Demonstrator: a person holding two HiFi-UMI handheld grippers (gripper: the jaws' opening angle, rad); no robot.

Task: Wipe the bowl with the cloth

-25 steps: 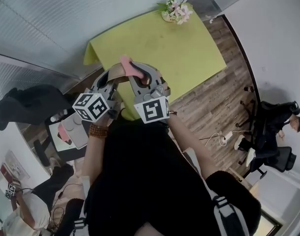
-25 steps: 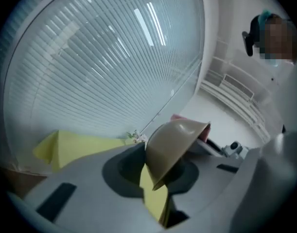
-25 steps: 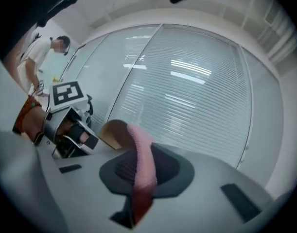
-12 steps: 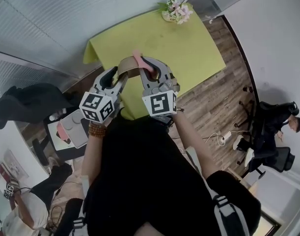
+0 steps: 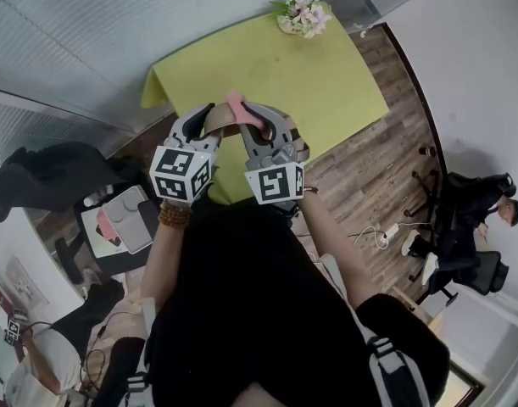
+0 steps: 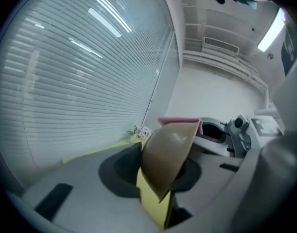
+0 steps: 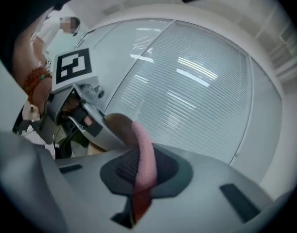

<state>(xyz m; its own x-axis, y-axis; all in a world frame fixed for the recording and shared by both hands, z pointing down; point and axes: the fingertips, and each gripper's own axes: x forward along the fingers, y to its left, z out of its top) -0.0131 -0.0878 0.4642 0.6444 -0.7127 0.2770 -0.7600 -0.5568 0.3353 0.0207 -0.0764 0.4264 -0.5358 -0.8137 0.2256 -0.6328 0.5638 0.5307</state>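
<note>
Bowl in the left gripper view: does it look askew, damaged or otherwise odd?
The bowl stands on edge, off the table, its wall between the left gripper's jaws, which have just been closing. The pink cloth sits at its rim. No crack or spill shows.

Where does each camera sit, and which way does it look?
Head view: on the person's head, facing steeply down at the left gripper, right gripper and green table; forearms and dark torso show.
Left gripper view: rides that gripper, looks along its jaws, which have just been closing on the bowl.
Right gripper view: rides that gripper, looks along jaws shut on the cloth; a beaded wrist shows.
Shared: both gripper views show bowl and cloth.
</note>
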